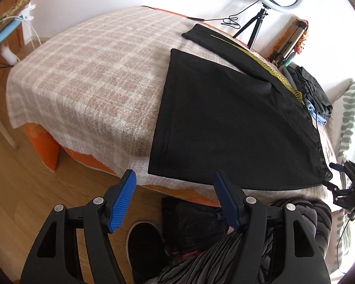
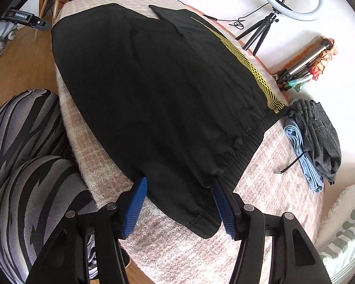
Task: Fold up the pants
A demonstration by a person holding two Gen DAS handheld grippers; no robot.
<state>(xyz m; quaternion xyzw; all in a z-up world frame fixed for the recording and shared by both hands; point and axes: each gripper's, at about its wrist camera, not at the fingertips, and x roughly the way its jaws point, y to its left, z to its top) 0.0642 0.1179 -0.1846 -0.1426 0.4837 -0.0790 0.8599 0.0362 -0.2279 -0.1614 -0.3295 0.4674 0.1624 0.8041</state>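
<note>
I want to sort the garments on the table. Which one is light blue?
The folded jeans, at the table's right edge under the grey checked garment. The big pants are black with yellow stripes.

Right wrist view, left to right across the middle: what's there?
Person's striped legs → black pants on the checked blanket → folded jeans → grey folded garment.

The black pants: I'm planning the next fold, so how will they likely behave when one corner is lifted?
The black pants lie flat and follow the blanket, so they would probably droop limply. The fabric looks thin and smooth, likely light and a bit slippery. The right gripper stands open around the waistband corner; a one-corner lift may drag the rest.
</note>
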